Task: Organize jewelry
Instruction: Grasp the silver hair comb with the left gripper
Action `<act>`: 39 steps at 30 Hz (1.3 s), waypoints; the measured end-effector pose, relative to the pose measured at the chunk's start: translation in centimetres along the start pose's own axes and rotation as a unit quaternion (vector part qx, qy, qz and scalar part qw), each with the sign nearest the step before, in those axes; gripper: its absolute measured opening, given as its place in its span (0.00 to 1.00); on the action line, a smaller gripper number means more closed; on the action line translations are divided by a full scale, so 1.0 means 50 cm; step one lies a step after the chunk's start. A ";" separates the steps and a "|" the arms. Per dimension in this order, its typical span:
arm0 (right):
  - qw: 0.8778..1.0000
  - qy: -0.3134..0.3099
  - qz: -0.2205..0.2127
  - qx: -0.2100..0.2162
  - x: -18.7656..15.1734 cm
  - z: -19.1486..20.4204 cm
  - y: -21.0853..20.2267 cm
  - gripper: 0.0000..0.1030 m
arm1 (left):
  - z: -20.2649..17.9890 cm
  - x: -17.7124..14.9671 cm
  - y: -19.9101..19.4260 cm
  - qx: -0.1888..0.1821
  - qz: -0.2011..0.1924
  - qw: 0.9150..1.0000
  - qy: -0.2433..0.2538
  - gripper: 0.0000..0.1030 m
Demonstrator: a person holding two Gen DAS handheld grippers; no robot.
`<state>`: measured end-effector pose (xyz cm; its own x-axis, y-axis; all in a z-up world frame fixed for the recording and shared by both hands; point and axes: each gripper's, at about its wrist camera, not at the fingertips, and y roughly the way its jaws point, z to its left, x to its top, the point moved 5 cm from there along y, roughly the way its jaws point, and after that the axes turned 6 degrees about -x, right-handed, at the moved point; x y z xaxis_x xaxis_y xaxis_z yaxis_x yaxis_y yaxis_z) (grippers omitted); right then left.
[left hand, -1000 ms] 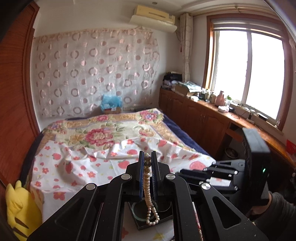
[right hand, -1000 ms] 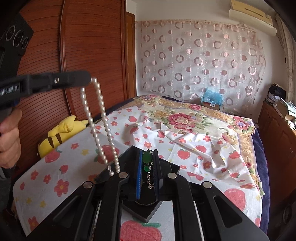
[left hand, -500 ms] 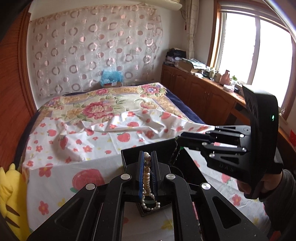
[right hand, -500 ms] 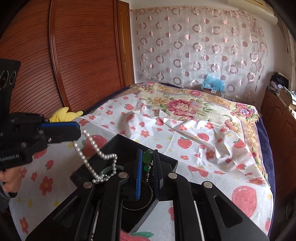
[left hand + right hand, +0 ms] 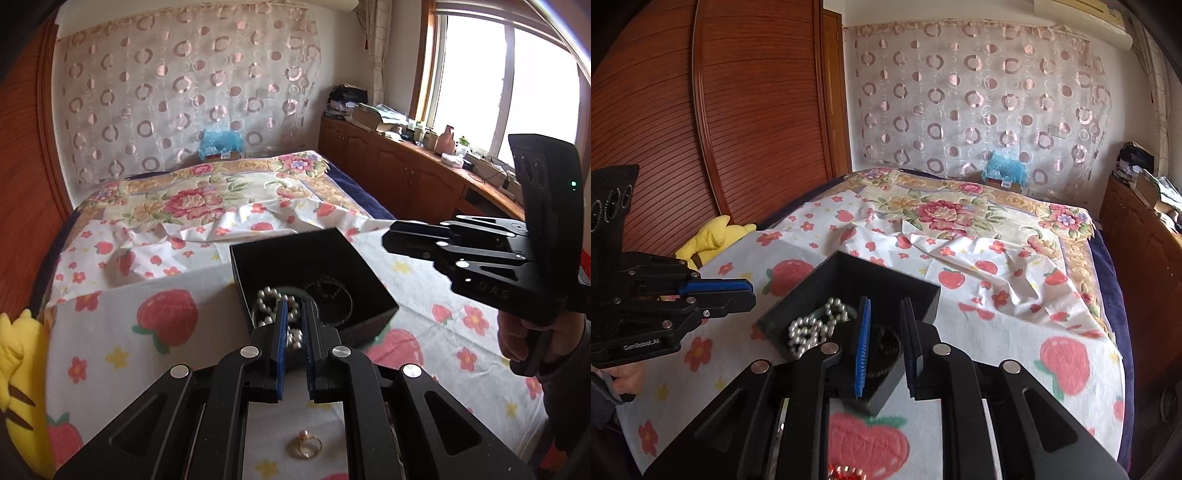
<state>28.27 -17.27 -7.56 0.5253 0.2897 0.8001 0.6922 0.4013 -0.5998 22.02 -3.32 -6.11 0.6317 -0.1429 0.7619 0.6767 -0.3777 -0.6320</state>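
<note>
Both pieces were in, and this was the release step of the tidying. The right gripper (image 5: 885,345) hung just above the black box (image 5: 925,295), its jaws having just been opening, parted with nothing between the pads. Directly below them a dark chain (image 5: 882,343) lay coiled on the box floor.

Off to that gripper's left, the left gripper (image 5: 748,291) had its jaws drawn nearly together, with no strand hanging from it in that view. From its own camera, the pearl necklace (image 5: 275,301) showed through the narrow gap, heaped in the near corner of the box just under the fingertips. Whether one bead was nipped there, I could not tell.

So the box held two things: pearls on the left gripper's side, chain on the right's.

Not finished, by my reckoning. A gold ring (image 5: 306,445) sat on the bed sheet (image 5: 122,354) below and behind the left gripper, outside the box, and something red and beaded (image 5: 846,472) showed under the right one. The next move probably called for lifting clear without snagging the pearls, then a fine pinch on that ring.
</note>
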 end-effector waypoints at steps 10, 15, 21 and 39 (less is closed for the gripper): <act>1.000 0.025 0.007 -0.015 -0.127 0.028 -0.099 0.18 | -0.042 -0.081 -0.043 0.004 0.005 1.000 0.003 0.07; 0.999 0.039 0.009 -0.020 -0.175 0.046 -0.135 0.18 | -0.062 -0.105 -0.064 0.003 0.004 1.000 0.005 0.07; 0.998 0.050 0.011 -0.030 -0.231 0.062 -0.176 0.18 | -0.089 -0.128 -0.079 0.004 0.003 1.000 0.012 0.07; 0.997 0.053 0.044 -0.040 -0.343 0.074 -0.206 0.18 | -0.127 -0.144 -0.007 0.003 0.036 0.999 0.024 0.39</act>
<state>10.29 -23.14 -15.07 0.6326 0.2259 0.7408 0.6754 0.3071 -0.6705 14.83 -7.98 -10.49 0.6601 -0.2139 0.7201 0.6324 -0.3589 -0.6864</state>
